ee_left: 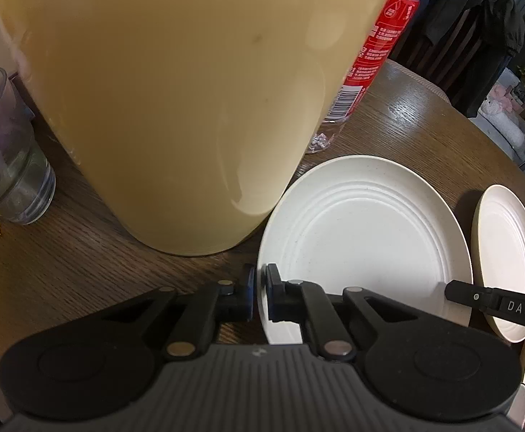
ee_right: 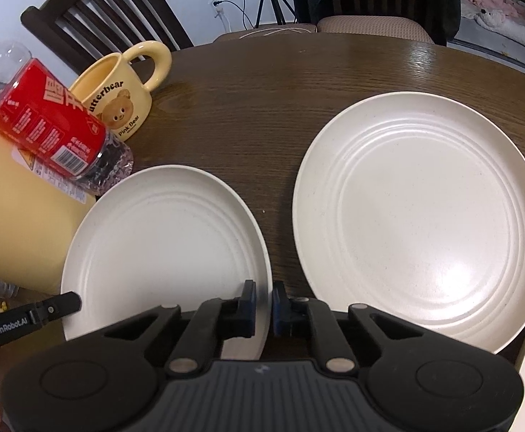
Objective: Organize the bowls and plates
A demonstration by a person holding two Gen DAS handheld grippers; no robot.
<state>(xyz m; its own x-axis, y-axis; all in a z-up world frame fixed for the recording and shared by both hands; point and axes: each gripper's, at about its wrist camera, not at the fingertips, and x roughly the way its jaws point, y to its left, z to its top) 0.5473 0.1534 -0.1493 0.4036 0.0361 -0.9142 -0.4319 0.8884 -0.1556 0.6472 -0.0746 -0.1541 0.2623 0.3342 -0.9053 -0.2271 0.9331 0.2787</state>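
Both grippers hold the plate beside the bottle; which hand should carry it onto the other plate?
Right, probably: the right gripper pinches the plate on the rim facing the second plate. The left gripper is crowded by the yellow container.

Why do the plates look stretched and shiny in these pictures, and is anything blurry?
Both views come through fisheye lenses, which bend the edges. In the right wrist view, the larger plate carries a bright glare patch low on its right, and the table shines at its far edge. In the left wrist view, the big yellow container is too close, so it looks soft, with faint pale reflections.
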